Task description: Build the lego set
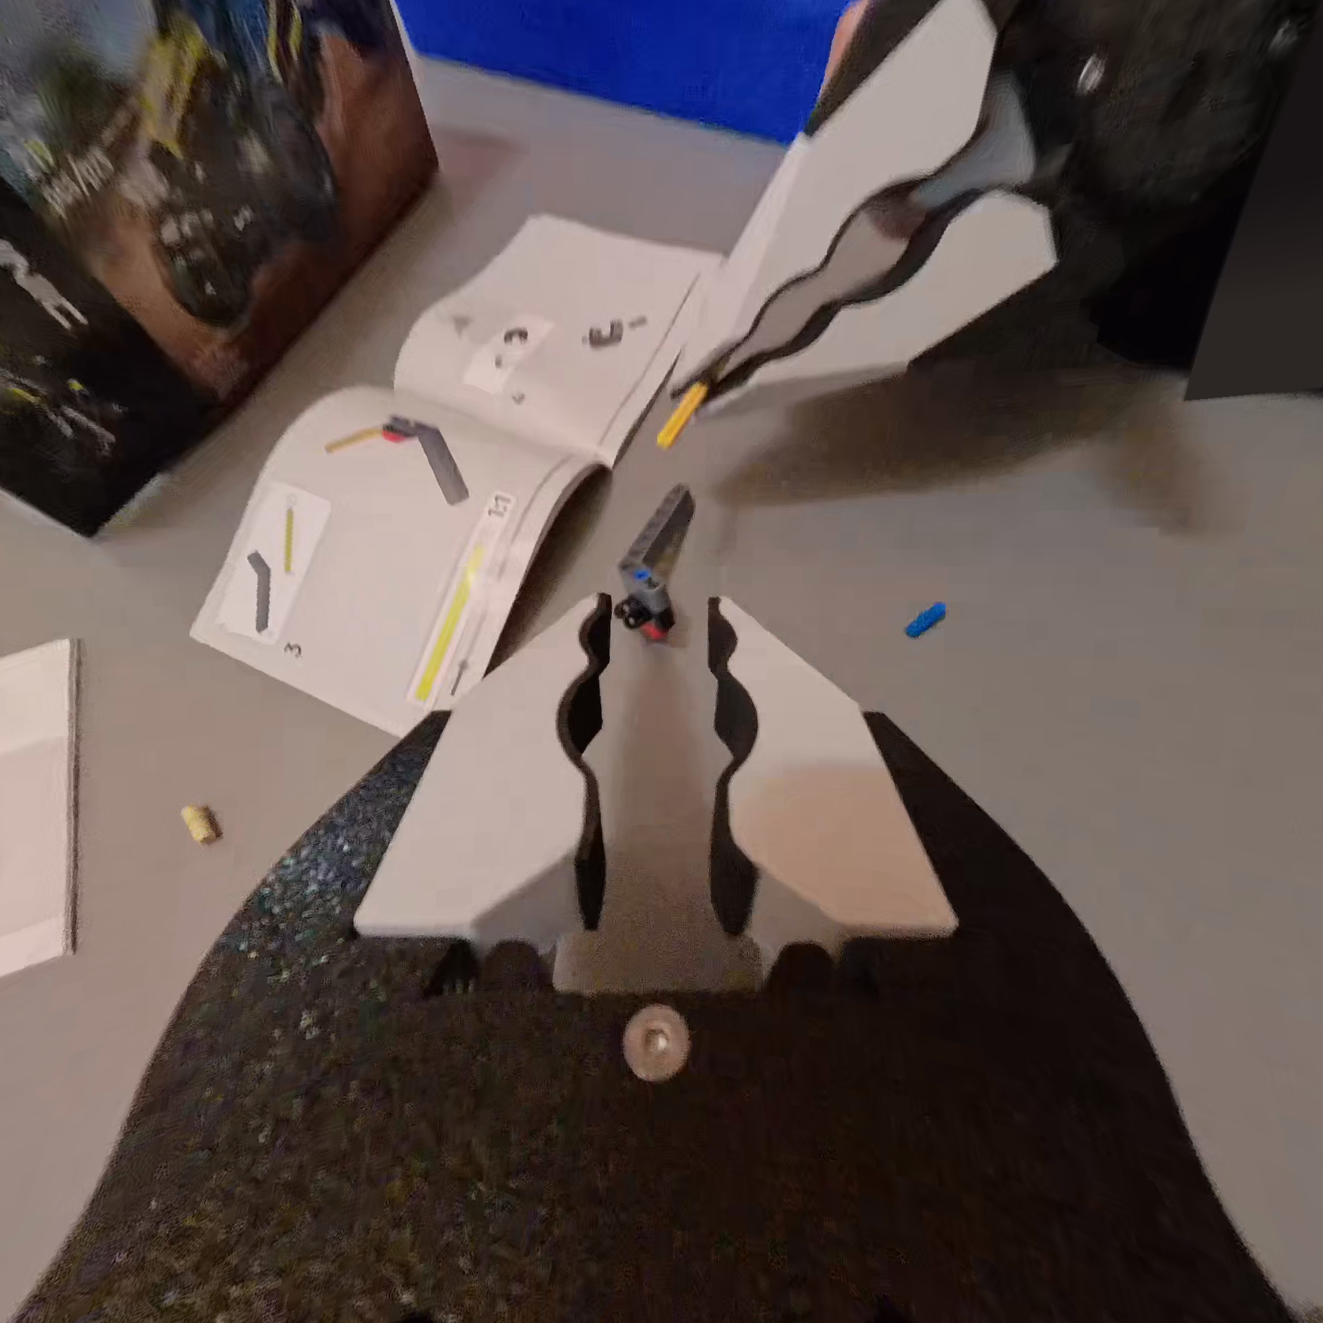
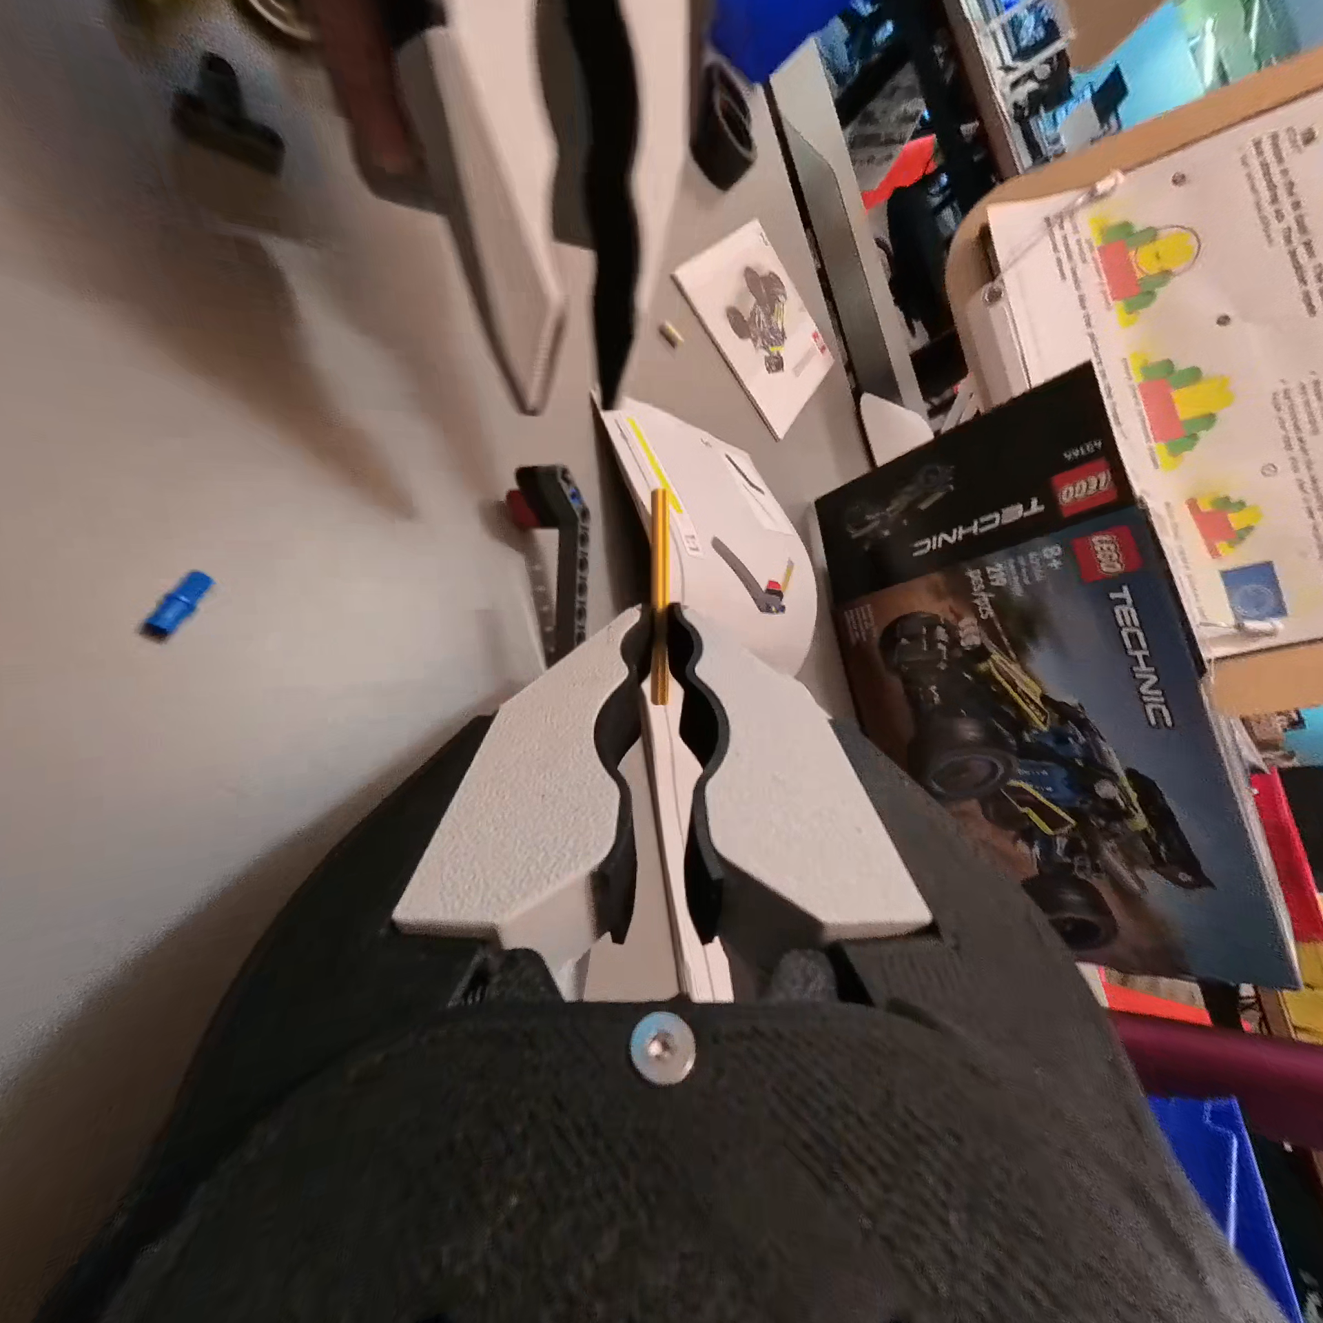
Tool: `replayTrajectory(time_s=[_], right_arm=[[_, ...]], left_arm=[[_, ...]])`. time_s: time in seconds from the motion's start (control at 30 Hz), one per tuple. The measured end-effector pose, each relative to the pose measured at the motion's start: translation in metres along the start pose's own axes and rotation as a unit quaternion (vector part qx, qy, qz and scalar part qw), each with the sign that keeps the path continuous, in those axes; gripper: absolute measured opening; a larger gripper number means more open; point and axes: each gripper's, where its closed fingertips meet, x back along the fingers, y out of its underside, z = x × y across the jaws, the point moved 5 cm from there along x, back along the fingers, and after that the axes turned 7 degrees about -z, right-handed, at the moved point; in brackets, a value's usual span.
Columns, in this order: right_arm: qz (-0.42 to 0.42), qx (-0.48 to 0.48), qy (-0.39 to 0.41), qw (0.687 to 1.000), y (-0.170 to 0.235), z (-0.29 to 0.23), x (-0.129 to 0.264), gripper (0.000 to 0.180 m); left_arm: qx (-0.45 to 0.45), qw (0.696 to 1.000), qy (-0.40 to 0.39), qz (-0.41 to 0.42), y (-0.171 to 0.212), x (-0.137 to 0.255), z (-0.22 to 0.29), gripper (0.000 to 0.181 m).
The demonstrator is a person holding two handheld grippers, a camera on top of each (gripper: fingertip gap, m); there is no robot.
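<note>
1. Right gripper [image 2: 660,608]: fingers [image 2: 544,780] closed on a yellow axle [image 2: 660,565], clamped at the tips. Most of the axle projects forward beyond the fingers. In the left wrist view this gripper [image 1: 705,390] sits above the right edge of the instruction booklet [image 1: 401,544], with the axle [image 1: 680,415] angled down toward the bench [image 1: 1002,716].

2. Left gripper [image 1: 658,608]: fingers [image 1: 515,773] moderately apart, holding nothing. It is seen again at the top of the right wrist view [image 2: 608,386].

3. Grey angled beam assembly [image 1: 655,558]: lies on the bench just beside the lower right corner of the booklet, directly ahead of the left fingertips. It carries a blue pin, a black connector and a red piece at its near end. The right wrist view shows it [image 2: 565,544] left of the booklet [image 2: 716,544]. Contact with the left fingers cannot be determined.

4. Instruction booklet: open on the bench, pages bowed upward at the spine.

5. Blue pin [image 1: 925,619]: loose on the bench, well to the right of the booklet, apart from the beam assembly; also visible in the right wrist view [image 2: 175,605].

6. Tan connector [image 1: 200,823]: loose on the bench, below the booklet's left corner.

7. Set box [image 1: 179,236]: standing beyond the booklet's upper left side; the right wrist view shows it [image 2: 1038,716] just beside the booklet.

8. Second, closed booklet [image 2: 752,326]: flat on the bench, beyond the open booklet.
</note>
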Motion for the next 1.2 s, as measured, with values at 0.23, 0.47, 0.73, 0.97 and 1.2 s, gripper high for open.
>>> replayTrajectory(time_s=[0.23, 0.47, 0.73, 0.97, 1.2], right_arm=[[0.000, -0.067, -0.049, 0.997, 0.015, 0.006, -0.001, 0.003], [0.021, -0.067, -0.217, 0.974, 0.025, -0.021, 0.003, 0.002], [0.018, -0.064, -0.274, 0.959, 0.025, -0.038, 0.004, 0.002], [0.047, -0.078, -0.188, 0.978, 0.006, -0.022, 0.010, 0.003], [0.104, -0.060, -0.140, 0.983, -0.012, -0.026, 0.014, 0.002]], left_arm=[[0.028, 0.998, 0.017, -0.059, 0.005, -0.012, 0.008, 0.031], [-0.083, 0.996, 0.022, -0.039, 0.009, 0.000, 0.014, 0.030], [-0.088, 0.993, 0.041, -0.071, 0.016, -0.005, 0.019, 0.029], [-0.160, 0.987, 0.013, 0.009, -0.021, -0.004, 0.041, 0.027], [-0.175, 0.984, -0.026, -0.001, -0.024, -0.003, 0.039, 0.004]])
